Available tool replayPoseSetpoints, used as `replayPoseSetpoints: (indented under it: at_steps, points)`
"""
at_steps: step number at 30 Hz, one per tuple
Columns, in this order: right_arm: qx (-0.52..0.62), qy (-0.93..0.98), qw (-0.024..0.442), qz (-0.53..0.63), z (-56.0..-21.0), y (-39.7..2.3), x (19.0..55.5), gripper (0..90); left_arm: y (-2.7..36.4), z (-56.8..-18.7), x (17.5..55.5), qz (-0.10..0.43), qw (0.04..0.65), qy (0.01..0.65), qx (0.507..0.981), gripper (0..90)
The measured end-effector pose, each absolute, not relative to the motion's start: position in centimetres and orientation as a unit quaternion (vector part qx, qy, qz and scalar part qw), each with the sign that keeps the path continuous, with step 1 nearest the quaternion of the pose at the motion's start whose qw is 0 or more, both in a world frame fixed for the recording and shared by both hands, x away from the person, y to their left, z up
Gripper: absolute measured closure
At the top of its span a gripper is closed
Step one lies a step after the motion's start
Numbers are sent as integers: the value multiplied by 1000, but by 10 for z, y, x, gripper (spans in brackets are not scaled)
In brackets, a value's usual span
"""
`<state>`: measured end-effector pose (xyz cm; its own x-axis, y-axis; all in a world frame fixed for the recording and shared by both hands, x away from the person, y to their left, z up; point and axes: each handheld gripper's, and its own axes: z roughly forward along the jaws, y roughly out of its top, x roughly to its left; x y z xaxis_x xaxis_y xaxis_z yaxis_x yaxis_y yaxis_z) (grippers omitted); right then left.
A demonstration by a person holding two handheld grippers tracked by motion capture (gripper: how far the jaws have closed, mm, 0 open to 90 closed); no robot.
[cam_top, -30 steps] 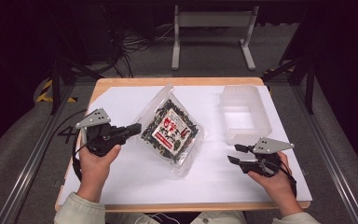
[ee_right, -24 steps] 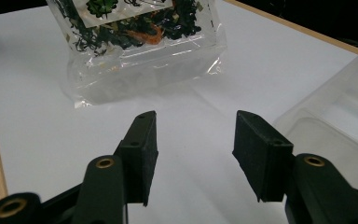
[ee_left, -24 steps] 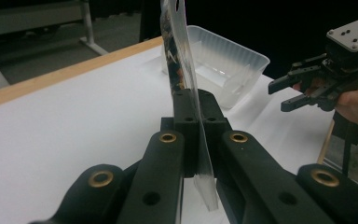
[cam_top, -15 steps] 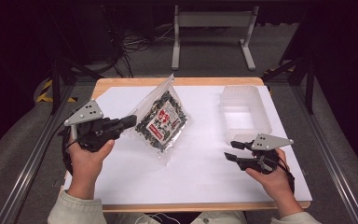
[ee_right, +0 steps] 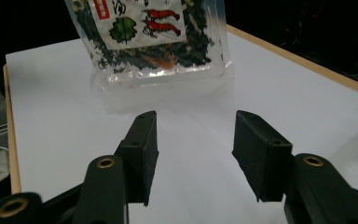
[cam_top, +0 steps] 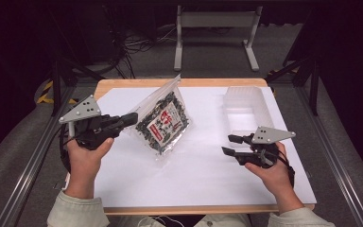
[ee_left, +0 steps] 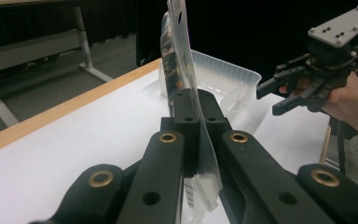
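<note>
My left gripper (cam_top: 131,118) is clamped on the clear edge of the snack bag (cam_top: 163,122) — in the left gripper view the two black jaws press flat against the plastic film (ee_left: 192,93), which rises upright between them. The bag is a transparent pouch of dark dried contents with a red-and-white printed label. In the high view it hangs tilted from my left jaws, its upper corner raised toward the far edge of the table and its lower corner at or just above the white sheet (cam_top: 194,175); I cannot tell whether that corner touches the sheet.

My right gripper (cam_top: 230,144) holds nothing. Its jaws stand apart, with bare white sheet visible between them in the right gripper view (ee_right: 193,144). The bag lies ahead of these jaws in that view (ee_right: 154,42), its bottom seam toward them — near, but not touching. In the high view the right gripper points left toward the bag, with a clear stretch of sheet between the two.

A clear plastic tray (cam_top: 246,106) sits on the sheet at the far right, just beyond my right gripper. In the left gripper view the tray (ee_left: 223,77) stands behind the held film, and my right hand (ee_left: 349,95) with its gripper is farther off to the right.
</note>
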<state>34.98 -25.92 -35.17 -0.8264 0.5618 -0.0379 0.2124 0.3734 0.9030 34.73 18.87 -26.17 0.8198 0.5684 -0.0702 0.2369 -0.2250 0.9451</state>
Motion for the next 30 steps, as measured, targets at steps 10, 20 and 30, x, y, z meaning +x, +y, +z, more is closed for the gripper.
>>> replayPoseSetpoints:
  at_steps: [10,20,30]
  points:
    - [213,800,152,540,-322,-238,369,486,189,-257,344,140,573,250,768,897]
    - [189,802,139,549,-296,-220,381,450,183,-255,340,130,569,232,778,897]
    - [166,808,131,550,-277,-201,394,371,178,-252,336,121,553,215,796,897]
